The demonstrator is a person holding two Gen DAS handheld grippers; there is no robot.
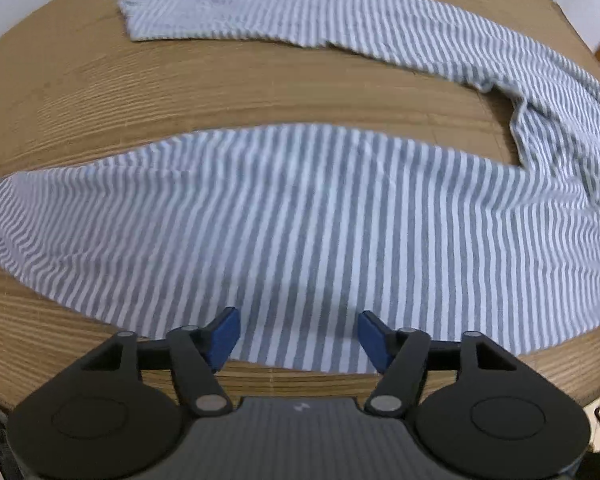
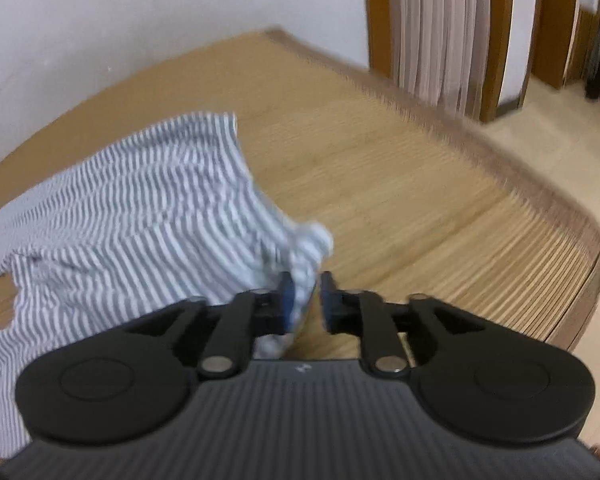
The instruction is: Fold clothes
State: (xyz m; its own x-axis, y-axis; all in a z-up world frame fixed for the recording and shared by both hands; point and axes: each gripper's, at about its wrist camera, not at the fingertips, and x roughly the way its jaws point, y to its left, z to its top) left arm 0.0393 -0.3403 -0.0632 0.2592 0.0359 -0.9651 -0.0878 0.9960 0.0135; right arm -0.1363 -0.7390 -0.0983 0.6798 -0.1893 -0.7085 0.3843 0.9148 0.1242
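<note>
Striped shirt (image 1: pixel 300 208), grey and white, lies spread across a wooden slatted tabletop (image 1: pixel 180 92), one long sleeve stretched along the far side. From the left wrist camera, the left claw (image 1: pixel 299 338) points steeply down over the shirt's near hem, its blue pads (image 1: pixel 224 336) spread wide with nothing between them, only cloth beneath. From the right wrist camera, the right claw (image 2: pixel 306 300) tilts down at a slant beside a bunched corner of the shirt; the jaws stand narrowly apart, and the fold of fabric lies against the left pad while the right pad is clear of it. The picture is blurred there. To the right of the shirt the tabletop is bare out to its rounded, fringed edge (image 2: pixel 500 152), with pale floor (image 2: pixel 560 128) and wooden door frames (image 2: pixel 496 40) beyond.
</note>
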